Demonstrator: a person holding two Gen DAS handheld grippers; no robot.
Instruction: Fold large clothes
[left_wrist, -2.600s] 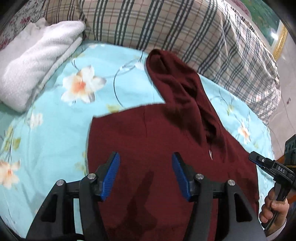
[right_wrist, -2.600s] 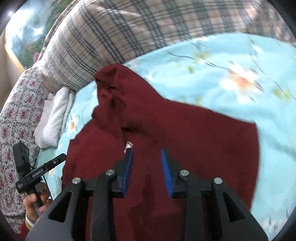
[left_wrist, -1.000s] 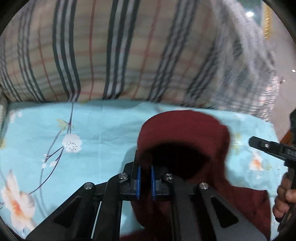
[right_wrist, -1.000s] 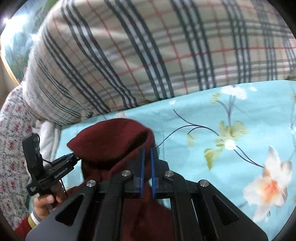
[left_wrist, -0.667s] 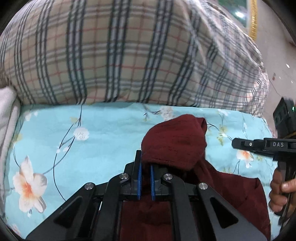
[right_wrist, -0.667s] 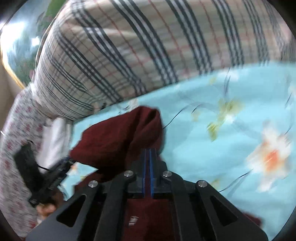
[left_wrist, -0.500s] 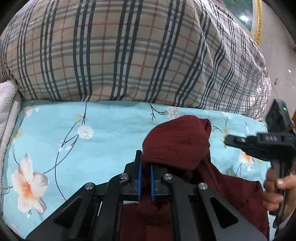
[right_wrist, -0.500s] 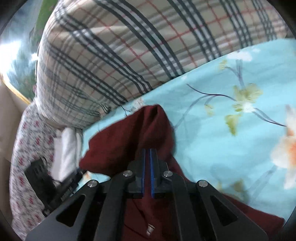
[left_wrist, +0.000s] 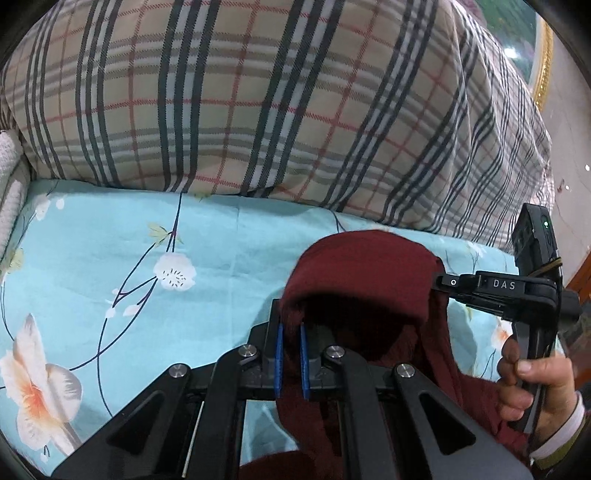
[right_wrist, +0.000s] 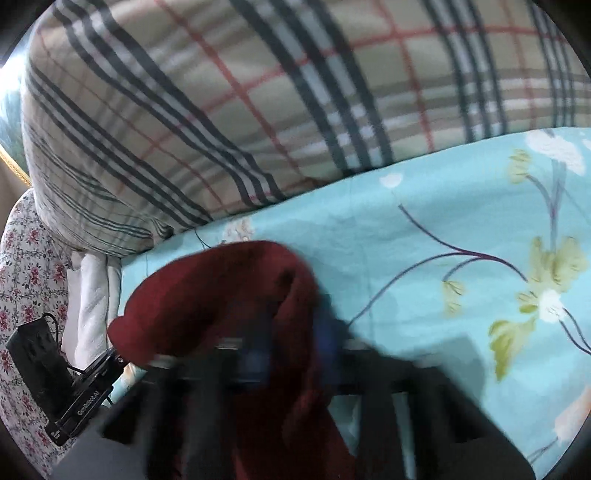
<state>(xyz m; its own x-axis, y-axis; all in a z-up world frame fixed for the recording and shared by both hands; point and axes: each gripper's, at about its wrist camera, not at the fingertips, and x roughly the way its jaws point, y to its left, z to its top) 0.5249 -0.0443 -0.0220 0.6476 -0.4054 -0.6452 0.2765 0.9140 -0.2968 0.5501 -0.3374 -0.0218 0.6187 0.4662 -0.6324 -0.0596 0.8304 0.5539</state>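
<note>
**Hood lifted at the head of the bed; right fingers spreading**

Since 0.5 s ago, the right gripper (right_wrist: 291, 347) has gone from pinched to parted: its blue pads (right_wrist: 255, 360) now stand apart, blurred, with hood cloth draped between them; whether they bear on it cannot be told. Maroon hoodie (left_wrist: 369, 280): its hood stands raised in an arch above the floral turquoise bedsheet (left_wrist: 110, 258), near the plaid quilt (left_wrist: 277, 103). Left gripper (left_wrist: 290, 354): blue pads nearly together, clamped on the hood's left edge, cloth hanging down between them. In the left wrist view, the right gripper's tip (left_wrist: 452, 282) touches the hood's right edge, and the person's right hand (left_wrist: 532, 387) grips its handle. A white towel (right_wrist: 92, 306) lies beside the quilt.
</note>
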